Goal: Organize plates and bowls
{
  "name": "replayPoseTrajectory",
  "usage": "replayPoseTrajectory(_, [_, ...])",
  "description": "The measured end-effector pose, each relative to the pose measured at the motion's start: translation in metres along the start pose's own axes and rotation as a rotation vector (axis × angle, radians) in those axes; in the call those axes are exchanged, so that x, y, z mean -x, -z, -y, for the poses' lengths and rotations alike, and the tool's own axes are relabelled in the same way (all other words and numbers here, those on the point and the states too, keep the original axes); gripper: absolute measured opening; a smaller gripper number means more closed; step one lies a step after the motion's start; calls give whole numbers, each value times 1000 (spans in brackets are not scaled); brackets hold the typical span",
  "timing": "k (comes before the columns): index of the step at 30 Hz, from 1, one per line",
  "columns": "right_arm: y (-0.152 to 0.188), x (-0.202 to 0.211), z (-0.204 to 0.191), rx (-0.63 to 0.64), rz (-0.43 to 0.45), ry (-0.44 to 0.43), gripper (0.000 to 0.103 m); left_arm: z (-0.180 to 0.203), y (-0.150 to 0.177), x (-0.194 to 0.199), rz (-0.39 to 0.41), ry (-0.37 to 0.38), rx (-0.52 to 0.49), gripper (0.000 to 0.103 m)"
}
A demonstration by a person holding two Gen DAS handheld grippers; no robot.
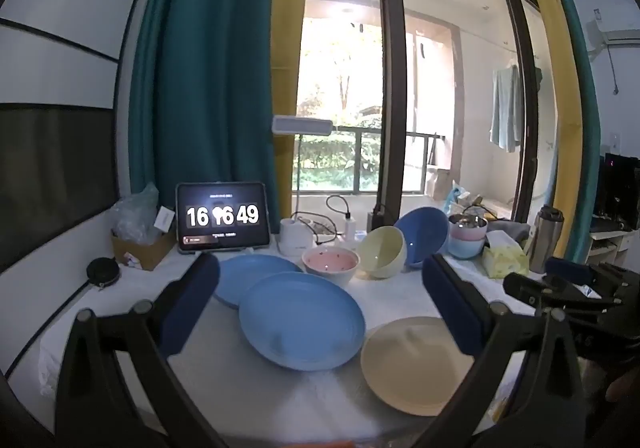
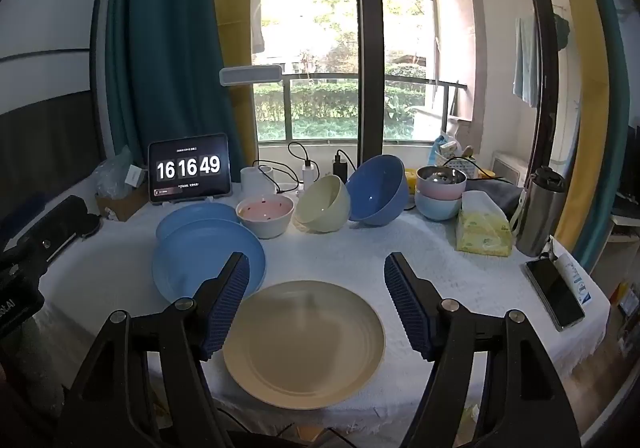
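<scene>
The white-clothed worktop (image 2: 460, 268) carries everything. Near its front edge lies a round cream plastic plate (image 2: 304, 344), with two overlapping round blue plastic plates (image 2: 192, 248) toward the left edge. These look light, stiff and slick; their thin rims seem the best hold. Behind stand tilted blue (image 2: 378, 190) and yellow (image 2: 322, 204) bowls and a pink speckled bowl (image 2: 266, 216), possibly ceramic. The left gripper (image 1: 320, 304) and right gripper (image 2: 316, 300) hover released, holding nothing.

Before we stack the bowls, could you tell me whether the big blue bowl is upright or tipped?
Tipped: the blue bowl lies on its side, opening facing left, leaning against the yellow bowl.
</scene>
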State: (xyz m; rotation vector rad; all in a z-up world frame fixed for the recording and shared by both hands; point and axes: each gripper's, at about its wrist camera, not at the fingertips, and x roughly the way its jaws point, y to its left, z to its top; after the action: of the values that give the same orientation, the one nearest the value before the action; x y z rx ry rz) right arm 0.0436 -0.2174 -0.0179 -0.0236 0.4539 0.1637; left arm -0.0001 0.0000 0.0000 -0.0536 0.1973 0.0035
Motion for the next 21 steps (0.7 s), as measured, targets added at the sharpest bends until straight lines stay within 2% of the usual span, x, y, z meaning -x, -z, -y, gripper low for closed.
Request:
replayPoseTrajectory(11, [0,0,0,1,0,0,73,9,4,3,3,-4,-1,102])
replayPoseTrajectory(21, [1,-1,-1,10,-6,-2,73,1,6,1,7,-22,14,102])
